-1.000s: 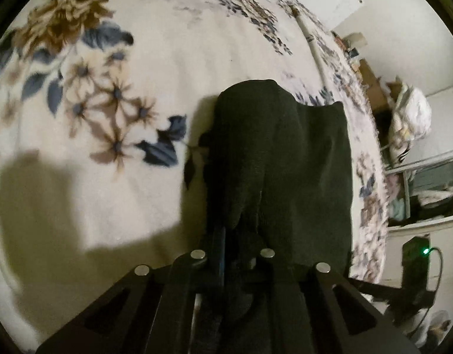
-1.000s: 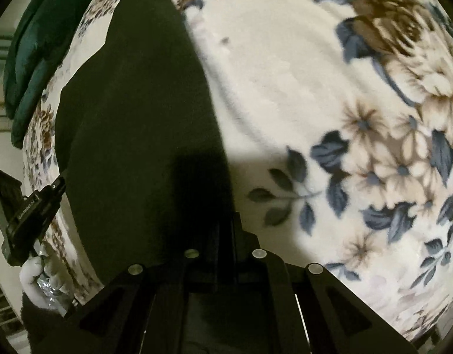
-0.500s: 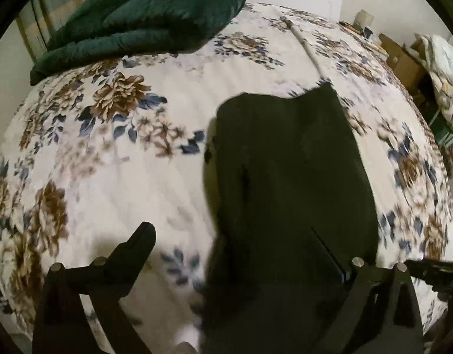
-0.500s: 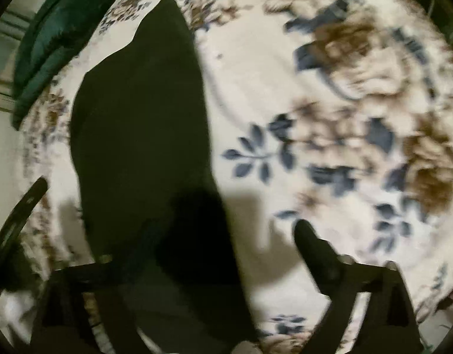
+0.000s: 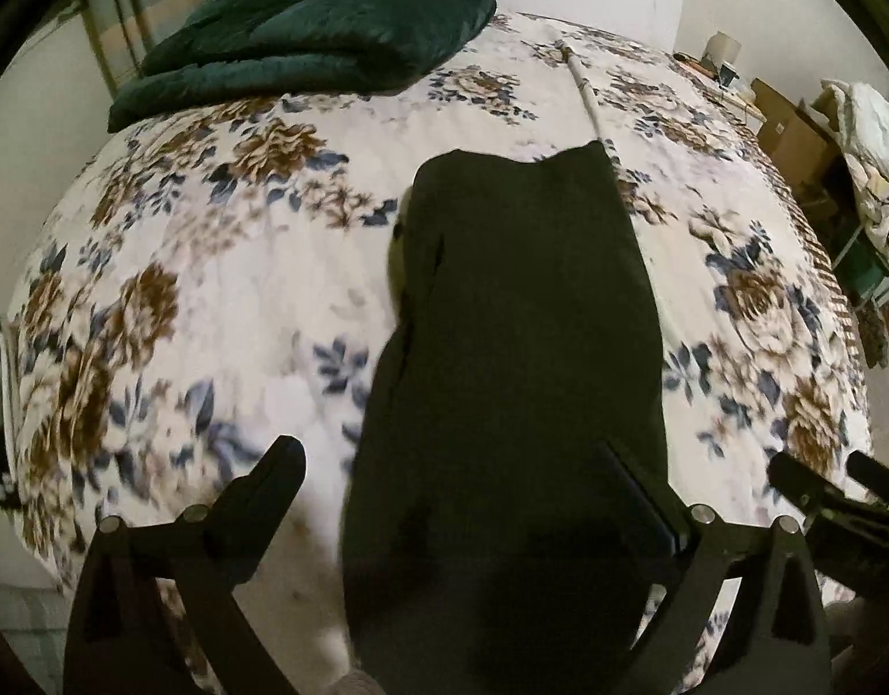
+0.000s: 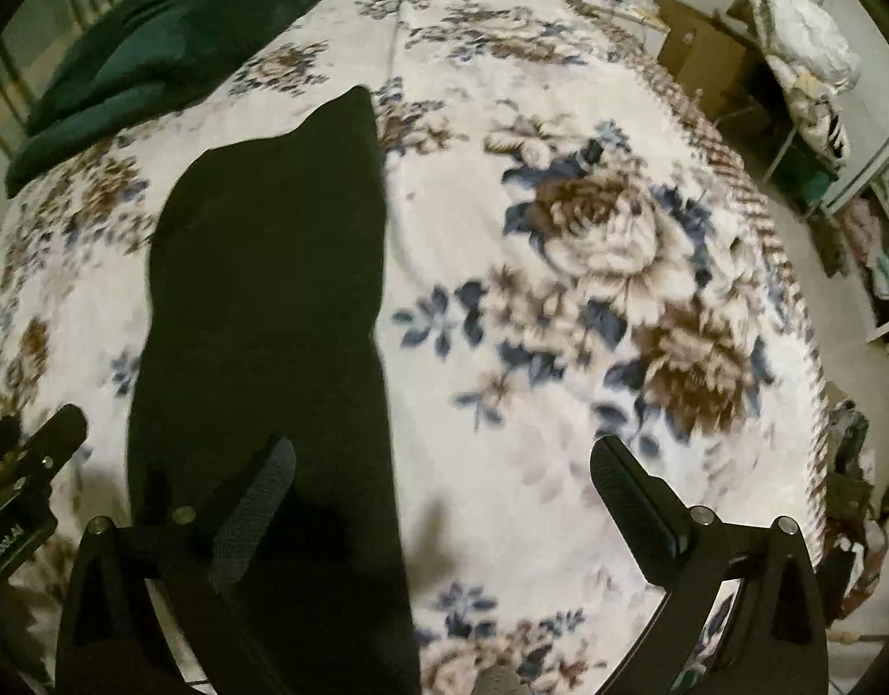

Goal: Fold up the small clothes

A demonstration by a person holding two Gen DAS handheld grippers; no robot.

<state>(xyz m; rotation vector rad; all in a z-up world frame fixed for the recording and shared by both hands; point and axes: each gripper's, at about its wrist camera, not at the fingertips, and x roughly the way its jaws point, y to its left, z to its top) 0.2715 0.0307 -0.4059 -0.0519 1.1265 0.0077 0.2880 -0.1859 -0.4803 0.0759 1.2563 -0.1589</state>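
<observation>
A dark, long folded garment (image 5: 525, 347) lies flat on the floral bedspread (image 5: 212, 301), running from the near edge away from me; it also shows in the right wrist view (image 6: 264, 301). My left gripper (image 5: 450, 475) is open and empty, raised above the garment's near end with the cloth between its spread fingers. My right gripper (image 6: 444, 475) is open and empty, above the garment's near right edge; its left finger (image 6: 259, 498) is over the cloth, its right finger (image 6: 629, 480) over the bedspread.
A folded dark green blanket (image 5: 305, 29) lies at the far left of the bed, also in the right wrist view (image 6: 154, 46). Cardboard boxes (image 5: 791, 127) and a heap of laundry (image 6: 803, 58) stand off the bed's right side. The other gripper shows at the edge (image 5: 838, 504).
Both grippers were shut on the garment's near end a second ago; both have opened, let go and pulled up and back from the bed. The garment now lies flat.
</observation>
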